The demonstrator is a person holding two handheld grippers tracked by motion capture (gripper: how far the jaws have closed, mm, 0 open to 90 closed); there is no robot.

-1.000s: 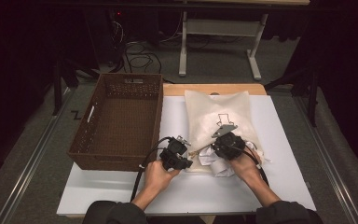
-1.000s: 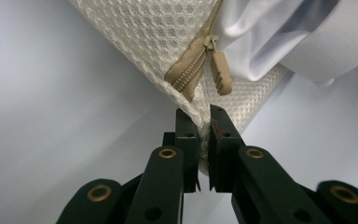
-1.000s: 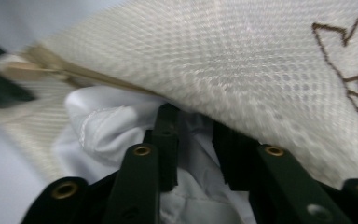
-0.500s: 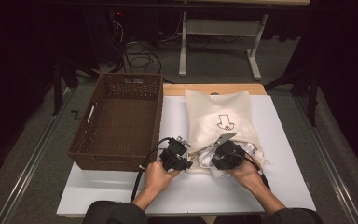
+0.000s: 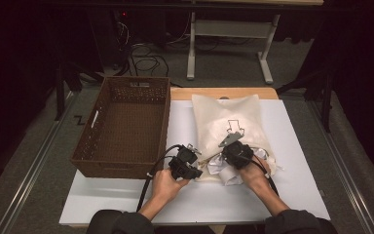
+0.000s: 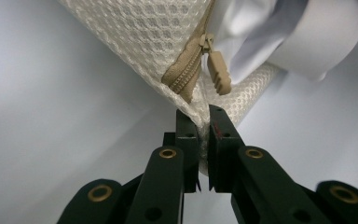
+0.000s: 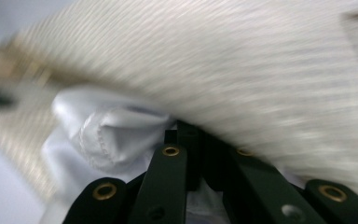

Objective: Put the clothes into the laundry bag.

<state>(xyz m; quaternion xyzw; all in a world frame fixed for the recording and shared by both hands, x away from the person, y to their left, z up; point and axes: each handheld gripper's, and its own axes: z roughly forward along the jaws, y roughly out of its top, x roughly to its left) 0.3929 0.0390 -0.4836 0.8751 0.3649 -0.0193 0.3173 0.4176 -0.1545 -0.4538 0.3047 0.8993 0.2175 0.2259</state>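
L gripper [image 6: 204,140] is low centre of the left gripper view, jaws nipped tight on the corner of the mesh laundry bag [image 6: 158,42], just below the zip end. The tan zip pull [image 6: 218,72] dangles right above the jaw tips, zip open. White garment [image 6: 279,42] bulges out upper right.

High view: bag [image 5: 229,122] lies centre-right on the white table [image 5: 126,204], brown wicker basket [image 5: 121,126] to its left. R gripper [image 5: 233,153] is at the bag's near edge, amid the crumpled white cloth.

Right gripper view is heavily blurred. R gripper [image 7: 200,135] is buried under mesh beside a white cloth fold [image 7: 107,135]; jaws look close together, but can't tell if they've got fabric.

Looks like clothes coming out of, or going into, the bag. To do it well, imo: L keeps the corner anchored, taut and low; R takes cloth only, not mesh, and moves along the zip opening, w/o snagging the teeth.
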